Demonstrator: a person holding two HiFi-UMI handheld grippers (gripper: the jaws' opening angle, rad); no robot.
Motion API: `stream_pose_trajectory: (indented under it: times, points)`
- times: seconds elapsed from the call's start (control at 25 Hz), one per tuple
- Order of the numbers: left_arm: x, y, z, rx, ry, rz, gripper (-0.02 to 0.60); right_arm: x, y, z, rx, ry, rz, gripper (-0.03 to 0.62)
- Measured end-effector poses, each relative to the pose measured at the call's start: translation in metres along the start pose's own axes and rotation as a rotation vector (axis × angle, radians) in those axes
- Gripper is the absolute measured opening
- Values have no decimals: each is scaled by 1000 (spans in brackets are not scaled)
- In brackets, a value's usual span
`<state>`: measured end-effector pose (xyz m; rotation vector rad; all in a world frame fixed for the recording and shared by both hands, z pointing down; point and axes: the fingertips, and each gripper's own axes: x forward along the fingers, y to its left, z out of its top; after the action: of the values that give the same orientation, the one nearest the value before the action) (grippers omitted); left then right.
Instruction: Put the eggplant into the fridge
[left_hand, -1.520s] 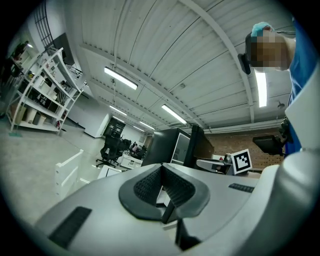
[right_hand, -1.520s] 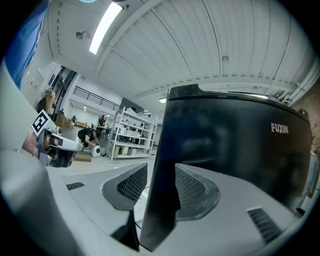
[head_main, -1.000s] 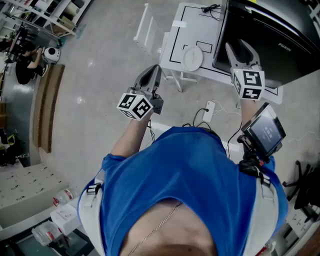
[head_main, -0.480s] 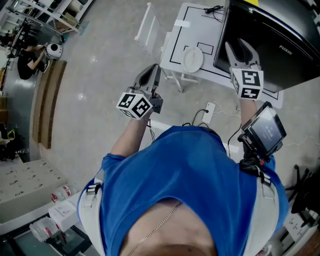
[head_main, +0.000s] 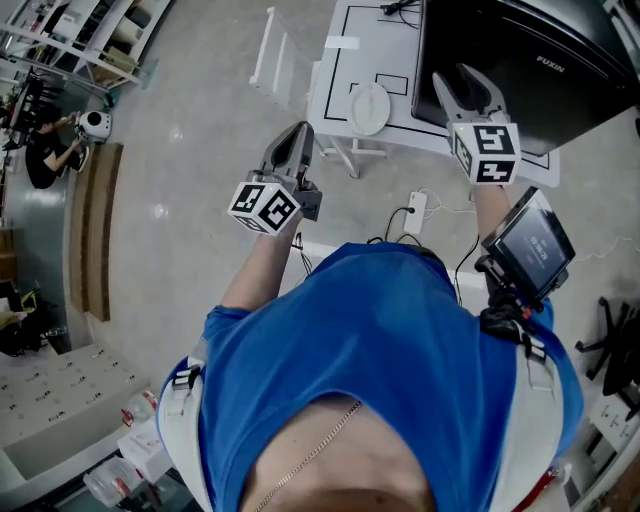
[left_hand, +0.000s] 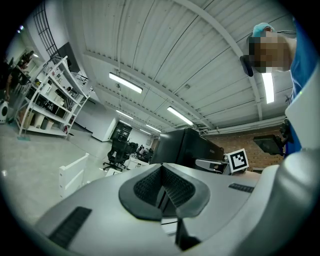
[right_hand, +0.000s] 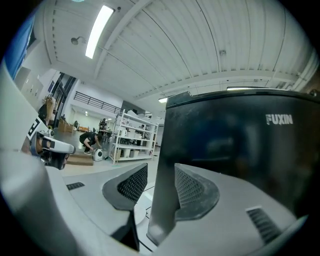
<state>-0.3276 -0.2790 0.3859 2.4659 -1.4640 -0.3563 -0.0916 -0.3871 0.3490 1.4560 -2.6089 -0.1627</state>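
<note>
Jaws of R gripper (head_main: 455, 82) apart astride black fridge (head_main: 520, 60) edge; L gripper (head_main: 298, 135) jaws together, empty.

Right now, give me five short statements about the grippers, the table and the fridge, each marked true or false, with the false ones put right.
1. The left gripper is shut with nothing between its jaws. True.
2. The right gripper is shut too. False: its jaws stand apart, with the edge of the fridge between them.
3. A white plate lies on the white table. True.
4. An eggplant lies on that plate. False: the plate is bare, and no eggplant shows in any view.
5. The fridge is white. False: it is black.
</note>
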Motion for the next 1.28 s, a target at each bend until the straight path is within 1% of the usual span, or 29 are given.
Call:
stream_pose_trajectory:
  times: [0.2,0.4,0.44,0.48,0.6,0.68,0.8,0.96,1.08,1.28]
  points:
    - [22,-5,-12,-9,20,-56,9,-15,-4,-20,79,18,-12,172]
    - [49,-10,-31,-16,42,-121,9,-30,-13,-44,118,35,-51,172]
    - [51,-13,-32,-18,45,-132,9,-35,-13,-44,125,36,-59,160]
    - [51,-18,-31,-19,48,-144,8,-42,-11,-42,131,36,-66,136]
    - [43,-37,-26,-24,55,-184,8,-70,-4,-32,147,33,-93,124]
    - [42,-46,-29,-27,63,-210,9,-84,-1,-32,156,33,-114,112]
    - [34,-63,-30,-33,74,-242,8,-112,6,-29,173,30,-143,81]
    - [29,-78,-35,-41,83,-272,9,-141,10,-31,197,26,-178,6]
    - [27,-86,-37,-51,92,-286,8,-157,14,-34,220,29,-196,5]
    - [10,-105,-26,-64,98,-303,8,-192,34,-23,253,33,-209,5]
